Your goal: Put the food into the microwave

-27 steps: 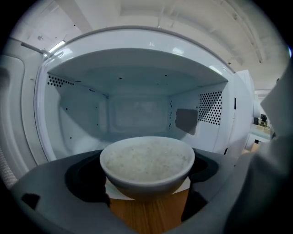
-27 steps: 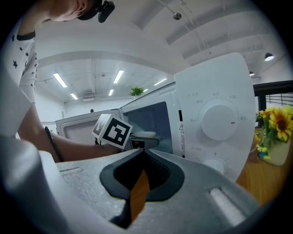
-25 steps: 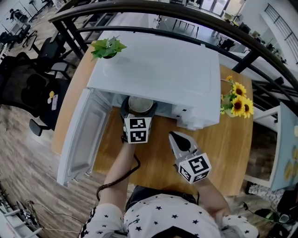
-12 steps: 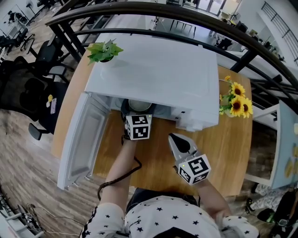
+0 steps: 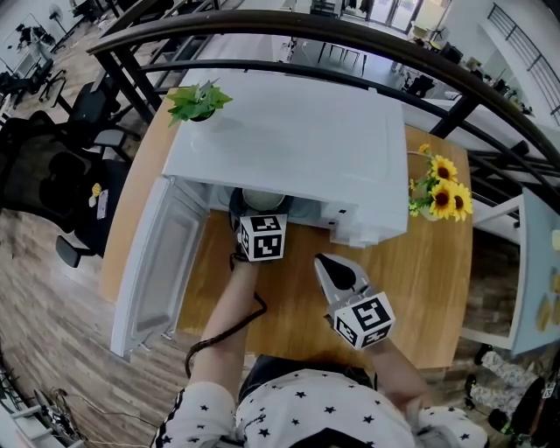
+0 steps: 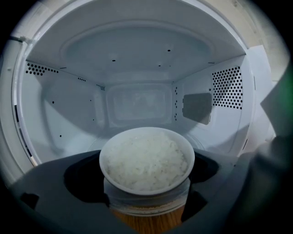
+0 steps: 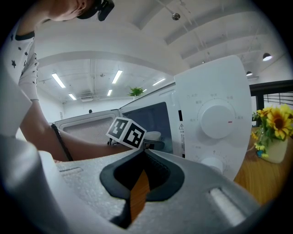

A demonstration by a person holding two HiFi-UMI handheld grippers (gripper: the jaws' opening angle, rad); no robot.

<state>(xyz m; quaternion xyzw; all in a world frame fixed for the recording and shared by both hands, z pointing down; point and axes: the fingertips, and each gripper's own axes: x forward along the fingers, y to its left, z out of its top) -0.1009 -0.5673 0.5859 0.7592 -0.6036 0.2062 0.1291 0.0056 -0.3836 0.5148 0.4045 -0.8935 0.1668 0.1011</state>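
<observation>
A white bowl of rice (image 6: 146, 160) sits between the jaws of my left gripper (image 6: 146, 201), which is shut on its clear base. The bowl (image 5: 263, 200) hangs at the mouth of the white microwave (image 5: 297, 140), just past the front sill, with the empty cavity (image 6: 137, 100) behind it. The microwave door (image 5: 157, 262) stands swung open to the left. My right gripper (image 5: 337, 269) hovers over the wooden table (image 5: 420, 289) in front of the control panel (image 7: 215, 123); its jaws meet at the tips with nothing between them.
A small green plant (image 5: 197, 99) stands at the microwave's back left corner. A vase of sunflowers (image 5: 442, 197) stands to the right of the microwave. A black railing (image 5: 289, 26) runs behind the table, and office chairs (image 5: 52, 175) stand to the left.
The left gripper has carried the rice bowl slightly further forward under the microwave's top edge. The right gripper has barely moved.
</observation>
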